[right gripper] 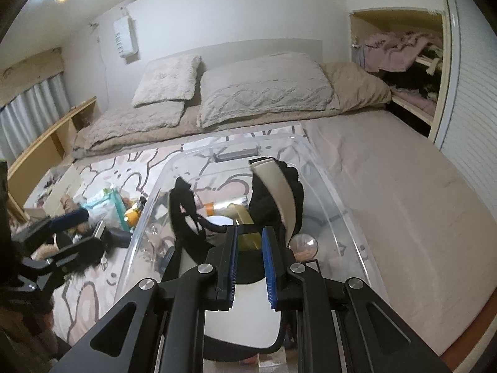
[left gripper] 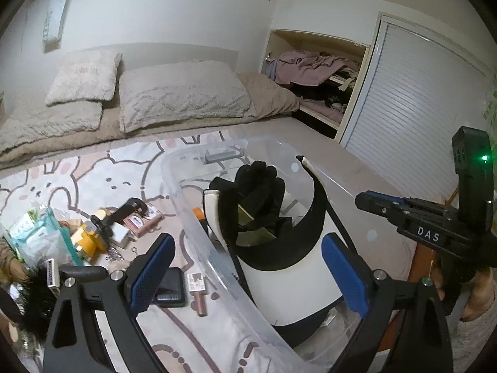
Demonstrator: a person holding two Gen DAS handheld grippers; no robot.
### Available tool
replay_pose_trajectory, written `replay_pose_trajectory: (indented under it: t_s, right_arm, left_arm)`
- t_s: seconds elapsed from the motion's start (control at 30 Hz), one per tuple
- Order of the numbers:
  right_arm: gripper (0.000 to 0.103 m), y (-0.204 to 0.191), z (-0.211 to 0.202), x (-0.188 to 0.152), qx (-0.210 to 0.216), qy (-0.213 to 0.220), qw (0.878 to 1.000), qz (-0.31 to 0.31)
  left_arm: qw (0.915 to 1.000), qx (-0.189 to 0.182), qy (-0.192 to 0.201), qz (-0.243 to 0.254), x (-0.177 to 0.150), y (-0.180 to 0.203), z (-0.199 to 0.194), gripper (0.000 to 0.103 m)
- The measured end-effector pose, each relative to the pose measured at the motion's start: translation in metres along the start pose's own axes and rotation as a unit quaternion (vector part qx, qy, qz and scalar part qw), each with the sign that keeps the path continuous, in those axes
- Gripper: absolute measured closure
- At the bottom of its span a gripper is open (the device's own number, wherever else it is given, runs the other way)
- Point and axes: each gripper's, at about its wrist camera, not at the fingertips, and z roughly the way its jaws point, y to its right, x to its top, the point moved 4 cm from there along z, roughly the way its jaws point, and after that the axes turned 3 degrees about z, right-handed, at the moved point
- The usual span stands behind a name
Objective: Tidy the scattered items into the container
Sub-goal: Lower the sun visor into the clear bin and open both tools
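Note:
A clear plastic bin [left gripper: 198,227] stands on the bed, also in the right wrist view [right gripper: 335,186]. A white and black visor cap [left gripper: 289,258] lies inside it with a black glove [left gripper: 257,183]. My left gripper [left gripper: 248,267] is open over the bin's near left rim and holds nothing. My right gripper [right gripper: 250,267] is over the bin above the visor [right gripper: 248,317]; its jaws stand a narrow gap apart with nothing between them. It also shows from the side in the left wrist view [left gripper: 372,199]. Scattered items [left gripper: 93,233] lie left of the bin.
The pile includes a wipes pack [left gripper: 34,236], a yellow item [left gripper: 88,239], a black case [left gripper: 170,286] and a pink tube [left gripper: 198,292]. Pillows [left gripper: 183,96] lie at the bed's head. An open closet [left gripper: 313,77] is at the right.

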Motion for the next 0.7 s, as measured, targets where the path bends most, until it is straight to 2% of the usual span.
replay_pose_trajectory:
  t_s: [0.17,0.2,0.23,0.27,0.4,0.7]
  right_arm:
    - [0.085,-0.014,-0.011,-0.008,-0.017,0.010,1.000,-0.022]
    - [0.071,-0.017,-0.014,-0.010,-0.020,0.014,0.999,-0.026]
    - [0.052,-0.019,-0.017,-0.011,-0.022,0.020,0.999,-0.030]
    - [0.002,-0.022,-0.022,-0.012,-0.022,0.029,0.999,-0.034]
    - [0.000,-0.029,-0.029,-0.017,-0.036,0.052,0.997,-0.049]
    - [0.000,-0.041,-0.040,-0.027,-0.034,0.070,0.996,-0.049]
  left_arm:
    - [0.9998,0.014,0.005,0.012,-0.001,0.000,-0.014,0.001]
    - [0.9997,0.017,0.007,0.014,-0.001,0.000,-0.017,0.001]
    - [0.9996,0.021,0.007,0.016,-0.001,-0.001,-0.019,0.001]
    - [0.9995,0.024,0.009,0.018,-0.001,-0.001,-0.022,0.001]
    - [0.9992,0.031,0.017,0.020,-0.003,-0.001,-0.031,0.000]
    - [0.9984,0.039,0.033,0.024,-0.007,0.000,-0.051,0.000]
